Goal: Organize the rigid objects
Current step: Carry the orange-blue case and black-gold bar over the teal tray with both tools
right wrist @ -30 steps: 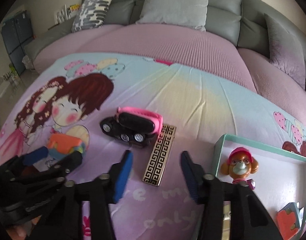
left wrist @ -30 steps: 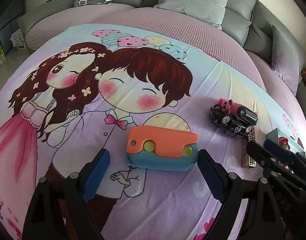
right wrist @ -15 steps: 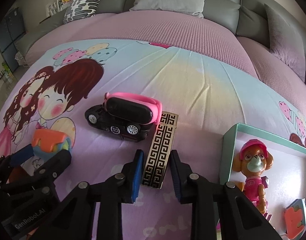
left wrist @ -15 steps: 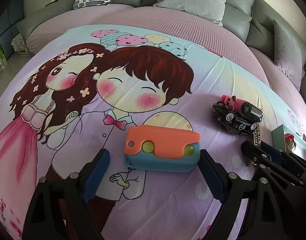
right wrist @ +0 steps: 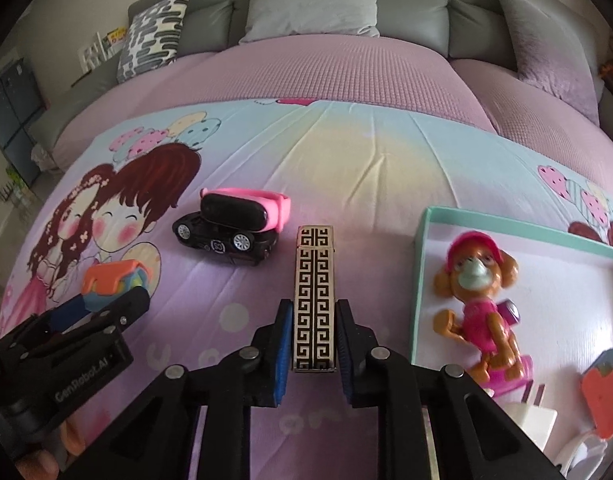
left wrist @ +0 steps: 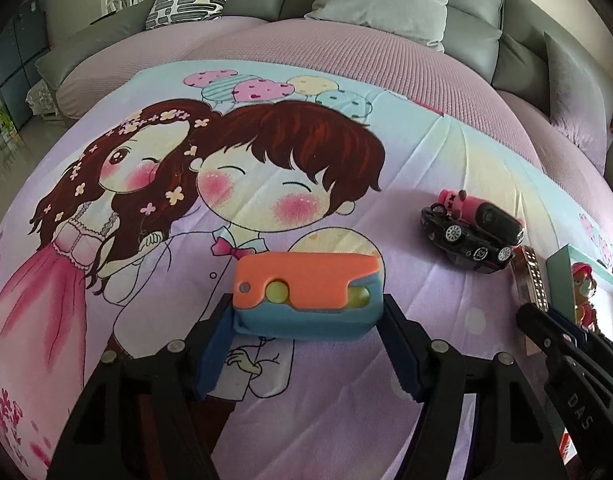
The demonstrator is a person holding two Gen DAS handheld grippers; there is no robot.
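Two grips at once: my left gripper (left wrist: 308, 320) has just been closing and clamps the orange-and-blue toy (left wrist: 308, 294) on the cartoon bedspread (left wrist: 406, 168). Only my right camera shows my right gripper (right wrist: 314, 344) pinching the black-and-gold patterned box (right wrist: 314, 300), and the pup figure (right wrist: 480, 300) inside the teal tray (right wrist: 420, 280).

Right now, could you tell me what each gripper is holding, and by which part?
The right gripper clamps the patterned bar by its near end. The left gripper grips the orange-and-blue block by its two short ends.
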